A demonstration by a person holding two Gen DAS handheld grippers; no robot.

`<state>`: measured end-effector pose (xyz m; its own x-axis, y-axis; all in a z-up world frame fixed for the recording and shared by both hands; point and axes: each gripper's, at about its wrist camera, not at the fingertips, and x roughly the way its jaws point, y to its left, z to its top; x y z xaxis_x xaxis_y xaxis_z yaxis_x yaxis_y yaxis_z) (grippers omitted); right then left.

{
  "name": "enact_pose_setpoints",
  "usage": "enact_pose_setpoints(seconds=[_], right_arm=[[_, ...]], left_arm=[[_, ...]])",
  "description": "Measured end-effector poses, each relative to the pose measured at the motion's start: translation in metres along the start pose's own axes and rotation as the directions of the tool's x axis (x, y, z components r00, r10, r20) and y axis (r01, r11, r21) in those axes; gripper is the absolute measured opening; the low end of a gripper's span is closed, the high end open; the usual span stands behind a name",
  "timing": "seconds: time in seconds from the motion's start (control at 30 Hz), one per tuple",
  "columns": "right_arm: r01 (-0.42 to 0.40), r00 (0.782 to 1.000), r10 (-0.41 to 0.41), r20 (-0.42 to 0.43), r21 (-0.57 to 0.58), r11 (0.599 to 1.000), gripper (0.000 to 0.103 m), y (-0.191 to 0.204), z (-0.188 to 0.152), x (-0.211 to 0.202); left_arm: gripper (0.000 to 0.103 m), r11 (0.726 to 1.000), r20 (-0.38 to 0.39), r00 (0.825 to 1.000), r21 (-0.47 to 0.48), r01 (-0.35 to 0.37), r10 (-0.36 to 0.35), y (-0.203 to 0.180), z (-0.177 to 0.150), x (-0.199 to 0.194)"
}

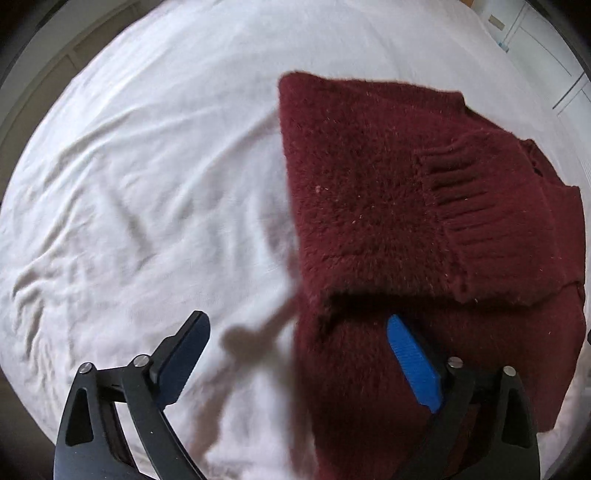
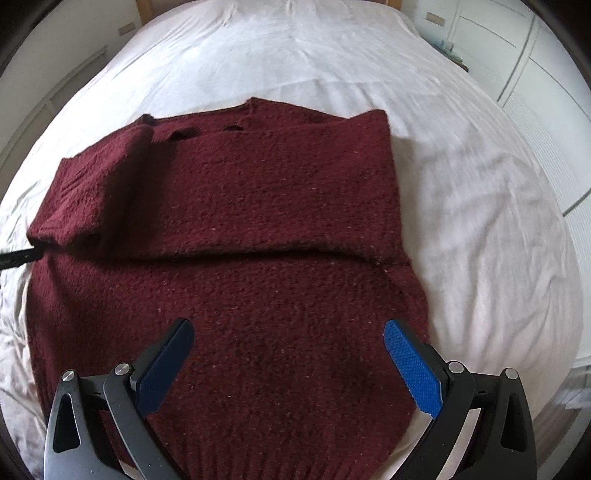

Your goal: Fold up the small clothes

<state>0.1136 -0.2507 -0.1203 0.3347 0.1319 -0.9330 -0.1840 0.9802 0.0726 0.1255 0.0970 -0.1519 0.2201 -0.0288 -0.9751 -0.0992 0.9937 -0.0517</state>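
Observation:
A dark red knitted sweater [image 2: 266, 229] lies flat on the white bed sheet [image 2: 480, 221], with both sleeves folded in over its body. In the left wrist view the sweater [image 1: 388, 184] fills the right half, its ribbed cuff [image 1: 454, 199] lying on top. My left gripper [image 1: 295, 328] is open and empty, above the sweater's left edge. My right gripper [image 2: 288, 332] is open and empty, above the sweater's lower part near the hem. A dark tip of the left gripper [image 2: 18, 256] shows at the sweater's left edge in the right wrist view.
The white sheet [image 1: 129, 184] is wrinkled to the left of the sweater. White cupboard doors [image 2: 535, 55] stand beyond the bed on the right. A wooden bed post [image 2: 144, 7] shows at the far end.

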Motion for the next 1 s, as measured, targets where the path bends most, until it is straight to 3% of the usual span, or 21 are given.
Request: enact_pose_setpoints(seconds=[0.2, 0.37, 0.43, 0.7, 0.87, 1.0], right_arm=[[0.010, 1.000, -0.011, -0.004, -0.047, 0.999, 0.103, 0.020, 0.008, 0.000], [-0.008, 1.000, 0.009, 0.008, -0.117, 0.993, 0.103, 0.050, 0.022, -0.003], [-0.014, 1.000, 0.017, 0.016, -0.168, 0.986, 0.103, 0.069, 0.031, -0.005], [-0.072, 0.995, 0.095, 0.032, -0.434, 0.898, 0.103, 0.165, 0.074, -0.006], [-0.160, 0.985, 0.170, -0.025, -0.497, 0.853, 0.103, 0.209, 0.086, 0.007], [-0.180, 0.983, 0.172, -0.067, -0.556, 0.811, 0.103, 0.237, 0.088, 0.026]], left_arm=[[0.060, 1.000, -0.008, 1.000, 0.020, 0.019, -0.018, -0.013, 0.015, 0.015], [0.026, 0.997, -0.012, 0.998, 0.044, 0.056, -0.056, -0.025, 0.025, 0.016], [0.021, 0.997, -0.012, 0.999, 0.058, 0.047, -0.046, -0.035, 0.033, 0.021], [0.019, 0.995, -0.021, 0.998, 0.071, 0.065, -0.064, -0.039, 0.038, 0.032], [0.019, 0.995, -0.026, 0.997, 0.060, 0.078, -0.077, -0.027, 0.039, 0.033], [0.019, 0.994, -0.029, 0.995, 0.054, 0.094, -0.092, -0.006, 0.039, 0.027]])
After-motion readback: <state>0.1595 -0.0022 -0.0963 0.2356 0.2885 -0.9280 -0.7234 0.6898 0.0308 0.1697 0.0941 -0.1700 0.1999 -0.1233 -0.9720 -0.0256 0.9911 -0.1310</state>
